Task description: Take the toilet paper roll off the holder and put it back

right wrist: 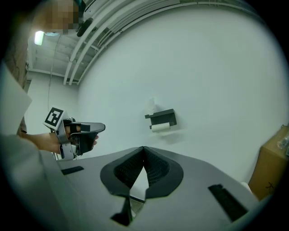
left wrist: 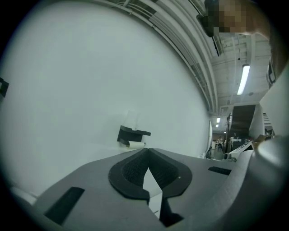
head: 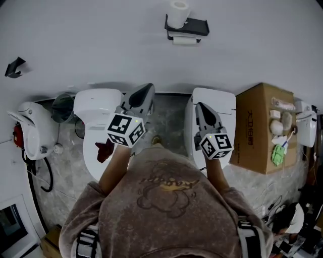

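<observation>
Right gripper view, left gripper side-on, jaws together

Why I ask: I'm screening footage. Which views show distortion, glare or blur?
Head view: even, soft light, mild bowing at the edges, holder sharp. Left gripper view: strong fisheye, black corners, ceiling lamp glaring. Right gripper view: same fisheye and dark corners, holder crisp.

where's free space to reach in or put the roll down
Bare wall lies either side of the holder, an open approach. The floor strip between the left toilet and right toilet is free. The holder's shelf carries a roll; the box top is cluttered.
</observation>
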Motion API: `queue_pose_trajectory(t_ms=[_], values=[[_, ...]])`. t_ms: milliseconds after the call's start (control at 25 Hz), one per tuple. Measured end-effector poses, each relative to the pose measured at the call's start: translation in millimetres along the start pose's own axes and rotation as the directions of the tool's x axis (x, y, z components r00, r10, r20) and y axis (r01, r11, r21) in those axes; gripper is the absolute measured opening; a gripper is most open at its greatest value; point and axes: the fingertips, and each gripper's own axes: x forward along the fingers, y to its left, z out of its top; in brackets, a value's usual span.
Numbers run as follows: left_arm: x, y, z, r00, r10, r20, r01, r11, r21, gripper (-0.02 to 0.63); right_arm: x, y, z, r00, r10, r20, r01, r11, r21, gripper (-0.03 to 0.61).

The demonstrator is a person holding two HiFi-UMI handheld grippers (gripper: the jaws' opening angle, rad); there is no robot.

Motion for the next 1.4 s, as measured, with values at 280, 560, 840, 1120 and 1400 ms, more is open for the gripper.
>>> queue_pose_trajectory(t_ms=[280, 560, 840, 1120, 1400], values=[[24, 15, 12, 0.999, -0.054, 0.000, 0.054, 0.998, 0.016, 0.020, 29, -9, 15, 0.999, -0.023, 0.026, 0.023, 1.000, -0.010, -0.002], [42, 21, 23, 0.998, -0.062, 0.015, 0.062, 0.998, 0.018, 0.020, 36, -23, 22, 0.999, -0.043, 0.023, 0.043, 0.999, -0.005, -0.002], [63, 21, 37, 0.998, -0.042, 0.041, 0.041, 0.999, 0.015, 0.020, 46, -44, 32, 0.999, -0.026, 0.032, 0.026, 1.000, -0.002, -0.002], [87, 20, 45, 0.999, -0.001, 0.054, -0.001, 1.000, 0.030, 0.020, 58, -68, 46, 0.999, 0.009, 0.050, -0.009, 1.000, -0.003, -0.002], [103, 20, 46, 0.998, 0.025, 0.055, -0.028, 0.998, 0.053, 0.021, 71, -81, 42, 0.998, 0.045, 0.039, -0.045, 0.999, 0.003, -0.002]])
